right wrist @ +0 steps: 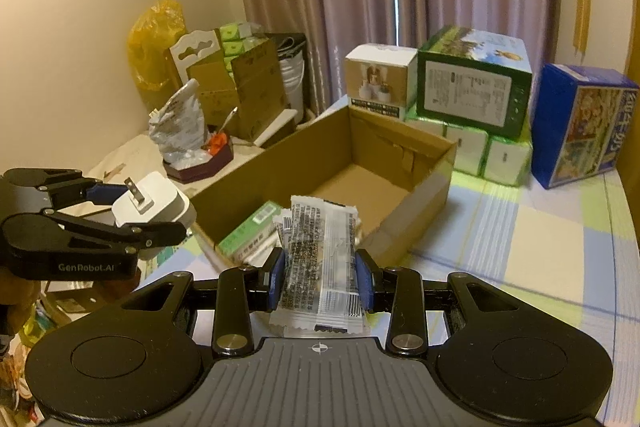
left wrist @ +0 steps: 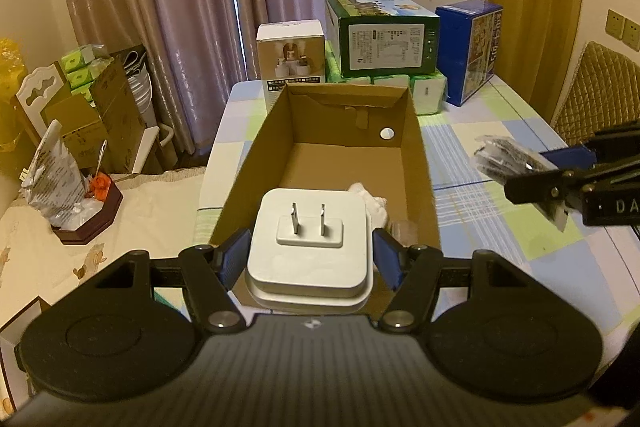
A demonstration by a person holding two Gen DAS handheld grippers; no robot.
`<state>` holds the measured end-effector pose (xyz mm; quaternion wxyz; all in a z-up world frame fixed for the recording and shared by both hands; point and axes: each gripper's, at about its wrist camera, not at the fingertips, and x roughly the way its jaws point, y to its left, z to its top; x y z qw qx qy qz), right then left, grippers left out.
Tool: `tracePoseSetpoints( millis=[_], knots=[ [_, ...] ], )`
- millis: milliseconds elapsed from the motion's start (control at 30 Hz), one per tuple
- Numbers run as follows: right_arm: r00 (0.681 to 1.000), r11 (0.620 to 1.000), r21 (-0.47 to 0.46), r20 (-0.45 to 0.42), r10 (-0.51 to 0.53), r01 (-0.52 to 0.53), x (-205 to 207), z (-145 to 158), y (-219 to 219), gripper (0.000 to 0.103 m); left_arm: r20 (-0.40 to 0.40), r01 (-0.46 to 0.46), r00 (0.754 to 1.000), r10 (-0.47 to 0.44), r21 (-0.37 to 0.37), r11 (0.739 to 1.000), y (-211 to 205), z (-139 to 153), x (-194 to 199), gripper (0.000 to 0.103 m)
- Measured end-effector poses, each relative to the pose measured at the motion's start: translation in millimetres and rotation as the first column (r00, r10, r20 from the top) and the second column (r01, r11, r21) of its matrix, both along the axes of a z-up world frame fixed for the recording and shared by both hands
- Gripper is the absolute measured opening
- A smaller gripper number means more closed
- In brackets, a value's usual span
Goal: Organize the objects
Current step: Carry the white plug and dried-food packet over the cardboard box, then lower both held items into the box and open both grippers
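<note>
My left gripper is clamped on the white plug adapter over the cardboard box's near end; my right gripper pinches clear snack packets just short of it. Cartons stand behind the box.

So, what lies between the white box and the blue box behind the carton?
The green box on green-white tissue packs, seen in both views.

White plug between blue-padded black tongs; brown cardboard box; surface in pastel checks — blue, green, cream; packets clear with black print.
</note>
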<state>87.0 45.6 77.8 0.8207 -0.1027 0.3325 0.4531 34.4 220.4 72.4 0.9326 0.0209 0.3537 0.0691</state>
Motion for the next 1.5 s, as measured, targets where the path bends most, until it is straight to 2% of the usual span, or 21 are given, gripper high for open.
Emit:
tracePoseSetpoints(
  millis=[533,1033,1400,1467,1500],
  knots=[
    [0.999,1.0,-0.02,-0.04,-0.008,0.008,59.6,-13.0,54.8,0.034,-0.055,0.044,0.997,-0.044,-0.009,0.999,22.5,-17.7,65.7,0.061],
    [0.997,0.999,-0.032,-0.07,-0.04,0.038,90.3,-30.5,66.8,0.034,-0.103,0.088,0.991,-0.087,0.005,0.996,20.9,-38.5,100.4,0.061],
    [0.995,0.998,-0.033,-0.087,-0.056,0.053,103.3,-39.5,73.6,0.034,-0.104,0.089,0.991,-0.089,-0.006,0.996,23.3,-51.7,120.3,0.062],
    [0.994,0.998,-0.034,-0.087,-0.061,0.058,106.4,-40.6,74.9,0.034,-0.079,0.083,0.993,-0.085,-0.02,0.996,26.0,-56.3,125.3,0.068],
    [0.994,0.998,-0.033,-0.09,-0.064,0.061,107.9,-41.1,75.2,0.034,-0.068,0.077,0.995,-0.079,-0.027,0.997,27.6,-59.1,127.3,0.082]
  ],
)
